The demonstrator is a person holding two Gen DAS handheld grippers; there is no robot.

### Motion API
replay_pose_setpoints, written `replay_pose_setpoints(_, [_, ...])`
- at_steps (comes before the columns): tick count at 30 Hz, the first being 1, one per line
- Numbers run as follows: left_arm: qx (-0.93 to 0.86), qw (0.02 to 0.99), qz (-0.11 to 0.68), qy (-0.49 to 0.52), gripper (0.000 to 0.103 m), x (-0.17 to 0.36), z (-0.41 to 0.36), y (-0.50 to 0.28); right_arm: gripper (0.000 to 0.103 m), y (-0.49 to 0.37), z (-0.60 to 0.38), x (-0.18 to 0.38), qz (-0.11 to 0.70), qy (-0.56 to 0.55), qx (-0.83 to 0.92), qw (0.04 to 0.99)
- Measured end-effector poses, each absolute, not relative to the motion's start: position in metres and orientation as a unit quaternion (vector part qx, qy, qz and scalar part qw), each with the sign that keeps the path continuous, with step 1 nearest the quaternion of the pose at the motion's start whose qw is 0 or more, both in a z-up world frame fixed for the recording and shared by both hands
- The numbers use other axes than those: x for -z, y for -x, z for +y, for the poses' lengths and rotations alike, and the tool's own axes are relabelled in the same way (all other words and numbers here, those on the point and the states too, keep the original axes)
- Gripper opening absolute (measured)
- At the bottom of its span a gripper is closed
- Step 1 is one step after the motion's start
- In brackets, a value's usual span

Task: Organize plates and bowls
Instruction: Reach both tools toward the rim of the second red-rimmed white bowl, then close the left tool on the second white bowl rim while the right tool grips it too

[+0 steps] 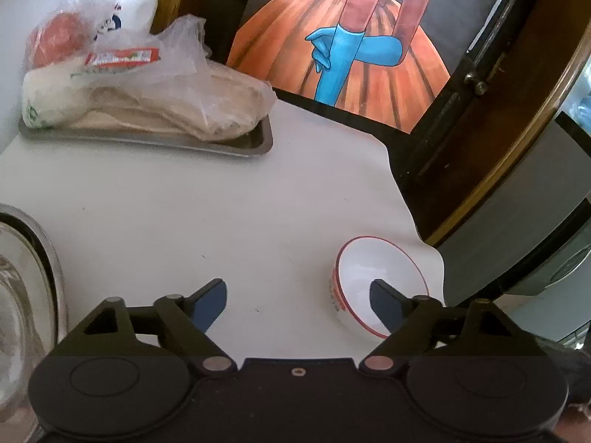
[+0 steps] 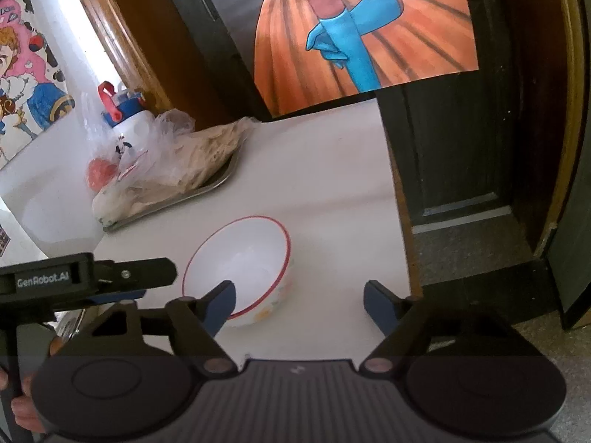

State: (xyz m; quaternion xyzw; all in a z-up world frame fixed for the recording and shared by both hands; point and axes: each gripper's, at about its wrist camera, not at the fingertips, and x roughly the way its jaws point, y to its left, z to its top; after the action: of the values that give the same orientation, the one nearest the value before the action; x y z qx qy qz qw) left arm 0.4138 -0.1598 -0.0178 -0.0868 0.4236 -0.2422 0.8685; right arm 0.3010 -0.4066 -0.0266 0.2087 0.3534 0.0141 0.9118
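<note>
Bowl [image 2: 236, 269] sitting upright on table [image 1: 221, 203], likely light, rigid, glossy, slippery, breakable; rim offering best hold. Left gripper [image 1: 299, 302], right gripper [image 2: 299, 304] both gaping, pinching nothing.

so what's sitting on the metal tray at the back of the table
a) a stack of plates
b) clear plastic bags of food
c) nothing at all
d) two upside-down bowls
b, the metal tray carries crumpled clear plastic bags of food, while the only bowl in view, the white bowl with a red rim, stands apart on the white table.
</note>
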Motion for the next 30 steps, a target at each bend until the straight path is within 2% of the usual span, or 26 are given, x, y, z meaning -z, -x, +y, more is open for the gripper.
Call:
replay_pose_setpoints(4, [0.249, 0.861, 0.435, 0.090, 0.066, 0.020, -0.163, -0.416, 0.068, -0.305, -0.403, 0.027, 0.356, -0.209, -0.017, 0.911])
replay_pose_setpoints(8, [0.252, 0.857, 0.440, 0.094, 0.055, 0.024, -0.167, -0.417, 0.057, -0.308, -0.401, 0.028, 0.359, -0.213, -0.017, 0.909])
replay_pose_setpoints(10, [0.253, 0.855, 0.442, 0.098, 0.052, 0.025, -0.168, -0.419, 0.051, -0.310, -0.401, 0.029, 0.359, -0.218, -0.019, 0.907])
replay_pose_setpoints(15, [0.259, 0.852, 0.443, 0.103, 0.048, 0.028, -0.171, -0.421, 0.045, -0.312, -0.399, 0.031, 0.358, -0.226, -0.021, 0.906])
replay_pose_setpoints(21, [0.269, 0.846, 0.449, 0.106, 0.037, 0.032, -0.175, -0.424, 0.031, -0.312, -0.400, 0.033, 0.353, -0.242, -0.029, 0.903])
replay_pose_setpoints(24, [0.278, 0.844, 0.448, 0.102, 0.030, 0.032, -0.177, -0.425, 0.028, -0.311, -0.398, 0.032, 0.350, -0.241, -0.027, 0.905])
replay_pose_setpoints(26, [0.284, 0.840, 0.450, 0.104, 0.016, 0.032, -0.178, -0.425, 0.024, -0.311, -0.396, 0.032, 0.348, -0.238, -0.025, 0.906])
replay_pose_setpoints(30, [0.286, 0.844, 0.445, 0.090, 0.012, 0.030, -0.183, -0.421, 0.018, -0.308, -0.395, 0.029, 0.348, -0.240, -0.017, 0.906])
